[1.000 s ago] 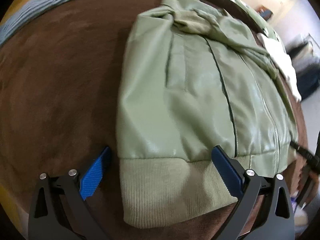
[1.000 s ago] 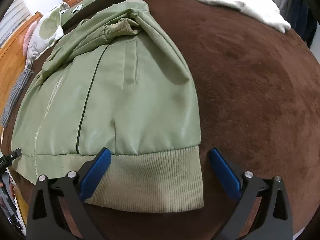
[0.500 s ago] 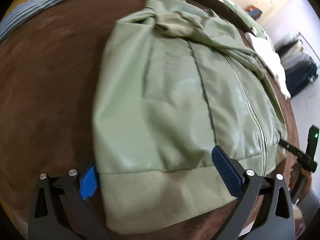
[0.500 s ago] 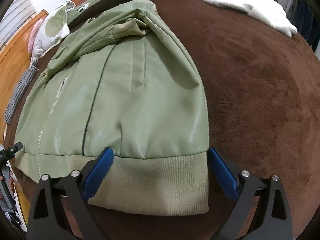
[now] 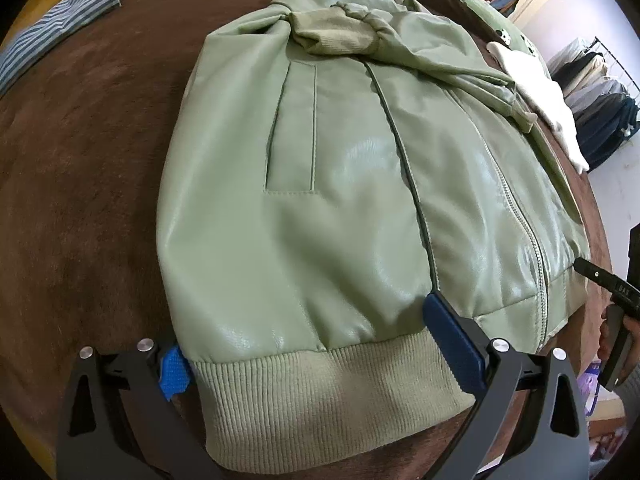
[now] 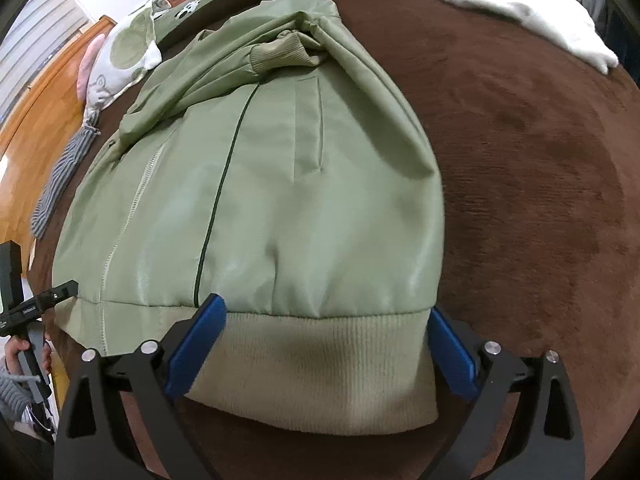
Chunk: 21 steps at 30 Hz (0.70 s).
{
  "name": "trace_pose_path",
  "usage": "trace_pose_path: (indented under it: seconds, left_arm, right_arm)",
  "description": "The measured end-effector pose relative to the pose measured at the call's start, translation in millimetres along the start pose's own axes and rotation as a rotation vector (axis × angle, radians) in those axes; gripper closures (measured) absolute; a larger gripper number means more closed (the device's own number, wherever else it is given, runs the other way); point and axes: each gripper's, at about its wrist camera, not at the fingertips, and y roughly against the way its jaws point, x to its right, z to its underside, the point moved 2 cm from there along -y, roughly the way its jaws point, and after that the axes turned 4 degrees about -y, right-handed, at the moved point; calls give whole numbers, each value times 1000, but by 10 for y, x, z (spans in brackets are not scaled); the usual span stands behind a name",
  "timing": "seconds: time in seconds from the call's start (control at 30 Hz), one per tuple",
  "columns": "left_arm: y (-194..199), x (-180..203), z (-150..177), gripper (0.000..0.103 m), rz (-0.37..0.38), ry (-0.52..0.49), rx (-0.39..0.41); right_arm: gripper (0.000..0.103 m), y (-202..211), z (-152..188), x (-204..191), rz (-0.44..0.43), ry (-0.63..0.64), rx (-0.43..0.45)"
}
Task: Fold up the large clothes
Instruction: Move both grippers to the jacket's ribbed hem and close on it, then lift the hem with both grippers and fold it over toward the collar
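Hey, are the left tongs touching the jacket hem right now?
Touching. In the left wrist view the left tongs straddle the hem corner: one blue pad lies on the jacket, the other is tucked under the hem's edge.

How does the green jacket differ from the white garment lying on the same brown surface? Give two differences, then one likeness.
The green jacket is glossy, with a zip and ribbed hem; the white garment looks matte and plain. The jacket lies nearest, its hem between both grippers' open jaws; the white garment lies at the far edge, untouched. Both rest on the brown surface.
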Motion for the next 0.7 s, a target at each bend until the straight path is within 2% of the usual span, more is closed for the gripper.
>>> trace_pose_path:
  seconds: [0.07, 0.2, 0.27, 0.3, 0.33, 0.37, 0.4, 0.43, 0.5, 0.53, 0.6, 0.7]
  left_arm:
    - [-13, 13, 2, 7, -8, -5, 1]
    - [-30, 45, 13, 7, -35, -12, 2]
    - [-23, 53, -4, 13, -41, -11, -5]
    - [-8, 52, -5, 19, -40, -13, -7]
    - [27, 51, -7, 34, -43, -13, -6]
    - [51, 35, -8, 40, -49, -9, -7]
    - [73, 23, -10, 52, -20, 3, -8]
    - [79, 12, -22, 58, 15, 28, -20]
    - [79, 35, -62, 65, 28, 31, -27]
    - [72, 45, -69, 70, 30, 29, -31]
    - [82, 49, -104, 76, 50, 46, -37]
    - [147, 51, -131, 79, 62, 71, -36]
  right_arm:
    - [8, -32, -3, -36, 20, 10, -1]
    - [10, -139, 14, -137, 131, 63, -6]
    - [16, -129, 23, -178, 159, 83, 7]
    - [23, -105, 36, -211, 164, 88, 14]
    - [28, -95, 41, -229, 167, 92, 16]
    - [36, -78, 51, -260, 167, 98, 19]
    - [48, -66, 60, -311, 160, 111, 17]
    - [61, -70, 62, -352, 147, 122, 8]
    - [78, -91, 33, -410, 119, 126, -10]
    - [82, -97, 15, -434, 111, 129, -19]
    - [84, -82, -11, -447, 106, 133, -28]
    - [85, -7, -43, -450, 87, 122, -28]
